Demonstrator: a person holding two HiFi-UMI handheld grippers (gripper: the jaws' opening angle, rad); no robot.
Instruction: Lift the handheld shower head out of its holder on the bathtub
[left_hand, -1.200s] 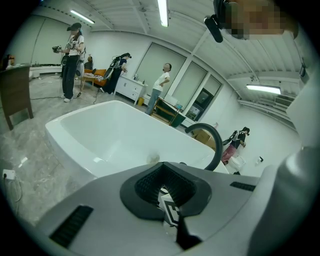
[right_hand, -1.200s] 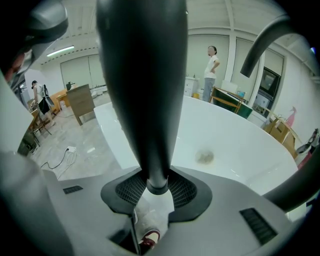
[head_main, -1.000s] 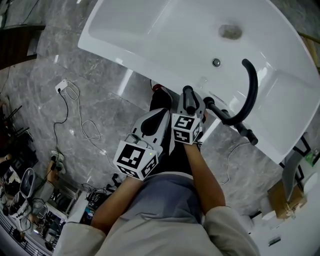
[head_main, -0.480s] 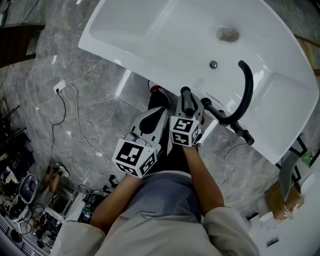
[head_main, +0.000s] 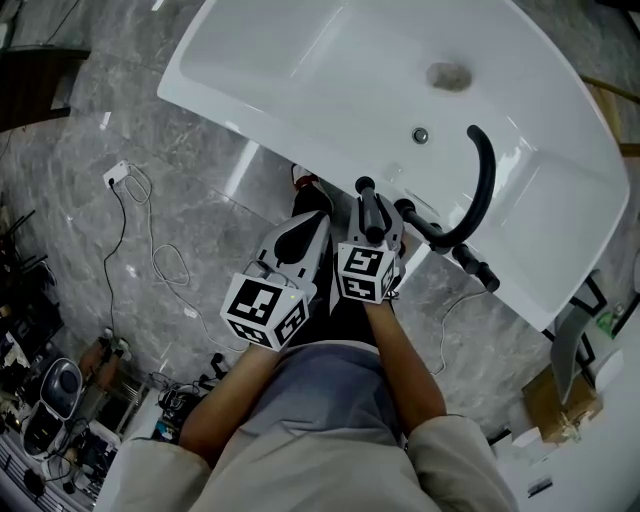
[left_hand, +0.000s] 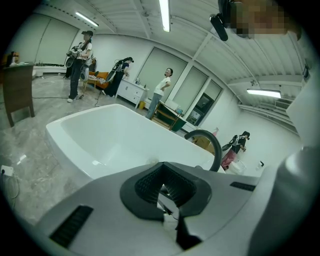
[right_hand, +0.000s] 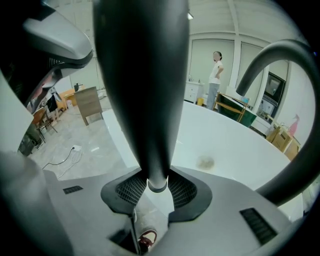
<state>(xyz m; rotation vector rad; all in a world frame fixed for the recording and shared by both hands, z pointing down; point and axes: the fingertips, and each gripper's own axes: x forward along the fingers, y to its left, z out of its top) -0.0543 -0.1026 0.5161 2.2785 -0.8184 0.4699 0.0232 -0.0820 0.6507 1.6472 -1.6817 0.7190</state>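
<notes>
clearly the black handheld shower head (right_hand: 145, 90) stands upright at the near rim of the white bathtub (head_main: 300, 70), and the right tool (right_hand: 157, 192) is pinching its thin lower end. i cannot tell if this end is already free from the holder. just beside it, on the same rim, rises the black curved spout (head_main: 482, 185). the left tool (left_hand: 165, 192) is pressed together with nothing in it, beside the right one, over the grey marble floor (head_main: 120, 250), where a white cable (head_main: 160, 260) lies.
</notes>
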